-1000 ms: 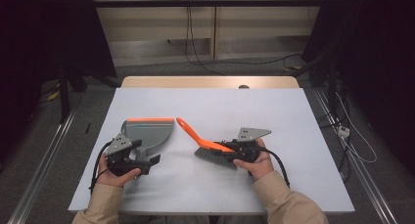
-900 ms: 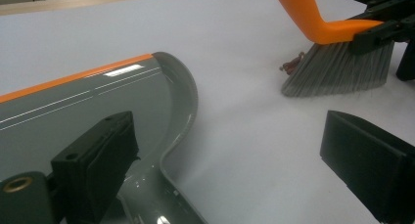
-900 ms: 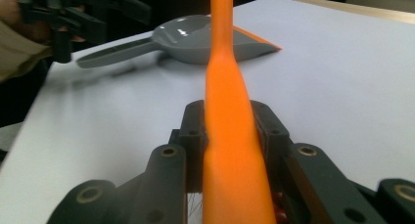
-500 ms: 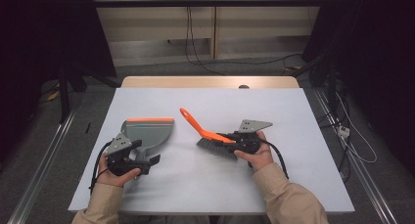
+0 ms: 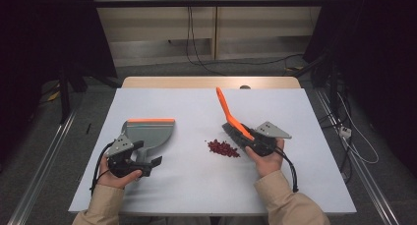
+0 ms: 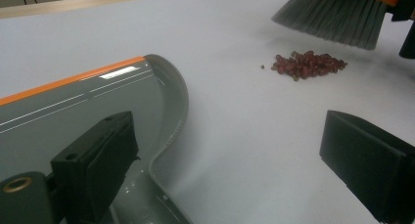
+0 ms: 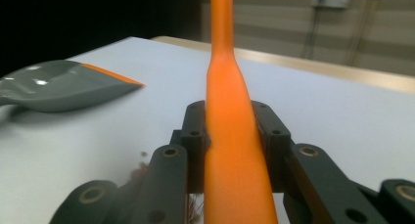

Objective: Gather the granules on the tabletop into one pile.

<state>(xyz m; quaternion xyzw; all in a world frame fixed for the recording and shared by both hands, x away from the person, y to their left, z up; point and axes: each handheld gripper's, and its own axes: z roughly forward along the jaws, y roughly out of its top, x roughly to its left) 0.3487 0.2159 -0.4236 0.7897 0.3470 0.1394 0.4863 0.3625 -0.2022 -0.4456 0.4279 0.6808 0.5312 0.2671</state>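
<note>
A grey dustpan [image 5: 147, 134] with an orange front edge is seen lying on the white table [image 5: 196, 185], with the left tool [image 5: 132, 161] at its handle. A brush [image 5: 235, 126] with an orange handle is gripped by the right tool [image 5: 255, 144]. A small pile of red beans [image 5: 223, 148] is noted just beside the bristles, well apart from the dustpan.

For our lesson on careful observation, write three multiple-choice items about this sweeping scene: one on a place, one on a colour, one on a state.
1. Where does the pile of red beans lie?
A. inside the dustpan
B. on the table between dustpan and brush
C. on the floor

2. What colour is the brush handle?
A. orange
B. blue
C. white

3. How are the right tongs?
A. open, empty
B. shut on the dustpan
C. shut on the brush handle

Answers: B, the beans sit on the white table right of the dustpan; A, it is plainly orange; C, both pads clamp it.
</note>
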